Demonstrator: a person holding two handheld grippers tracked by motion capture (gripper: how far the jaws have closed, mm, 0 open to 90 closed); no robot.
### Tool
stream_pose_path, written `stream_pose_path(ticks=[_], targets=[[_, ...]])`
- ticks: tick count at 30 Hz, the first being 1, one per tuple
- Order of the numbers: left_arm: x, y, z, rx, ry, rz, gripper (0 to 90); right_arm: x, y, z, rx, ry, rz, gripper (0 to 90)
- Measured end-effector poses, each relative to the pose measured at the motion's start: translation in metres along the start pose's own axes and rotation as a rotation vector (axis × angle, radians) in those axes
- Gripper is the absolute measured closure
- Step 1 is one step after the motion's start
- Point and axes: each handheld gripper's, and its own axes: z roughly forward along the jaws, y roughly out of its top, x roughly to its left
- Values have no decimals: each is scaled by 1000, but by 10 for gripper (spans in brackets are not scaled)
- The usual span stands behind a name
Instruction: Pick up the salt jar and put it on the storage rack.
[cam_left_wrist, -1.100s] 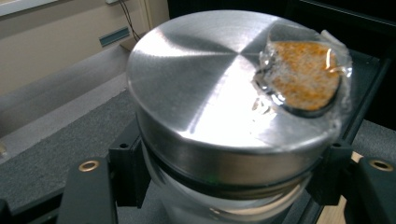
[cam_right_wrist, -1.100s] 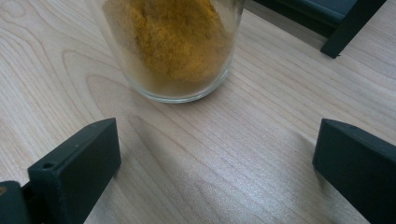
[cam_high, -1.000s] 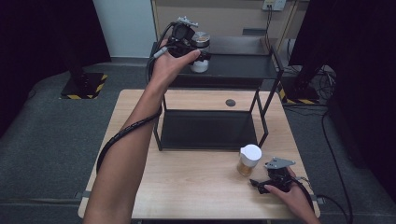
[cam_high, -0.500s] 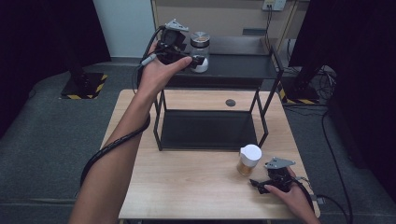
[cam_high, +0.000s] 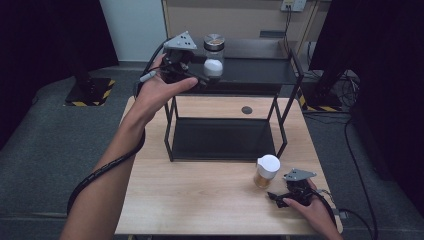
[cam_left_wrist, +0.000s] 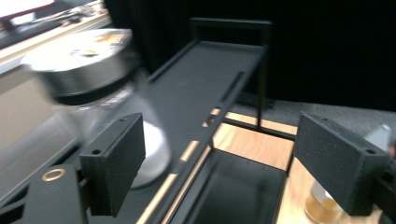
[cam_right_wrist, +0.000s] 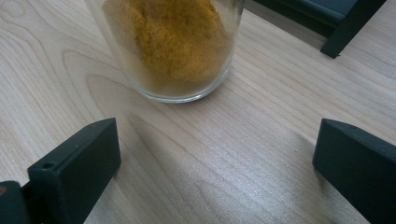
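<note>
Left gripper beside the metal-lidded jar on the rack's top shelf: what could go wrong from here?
1. The left gripper is open, close beside the metal-lidded jar; a sideways swing could topple it.
2. That jar stands near the top shelf's front edge, so a nudge might drop it.
3. The right gripper rests open before the yellow-powder jar; pushing forward could slide it.

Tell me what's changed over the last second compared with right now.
The left gripper let go of the metal-lidded jar on the rack's top shelf: its jaws have just been opening, nothing is between them now, and the hand drew back toward the left of the high view. The jar stayed standing on the shelf. The right gripper, open, and the white-lidded spice jar on the table stayed put.
</note>
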Motion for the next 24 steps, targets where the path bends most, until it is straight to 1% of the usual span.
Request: stream_pose_path(ticks=[3,5,9,13,15,17,20,24], targets=[[1,-8,9,-8,-38,8,93,0,0,0,0,-1,0,17],[-1,-14,16,-2,-55,19,65,0,0,0,0,-1,-1,17],[-6,-24,31,15,-68,30,16,0,0,0,-1,-1,0,16],[-14,-37,43,34,-73,28,15,0,0,0,-1,-1,-1,17],[-17,-42,49,49,-80,35,14,0,0,0,-1,-1,-1,16],[-20,-50,53,55,-95,32,15,0,0,0,-1,-1,-1,17],[-27,-62,59,63,-108,35,15,0,0,0,-1,-1,-1,17],[-35,-80,66,66,-123,24,15,0,0,0,-1,-1,-1,17]])
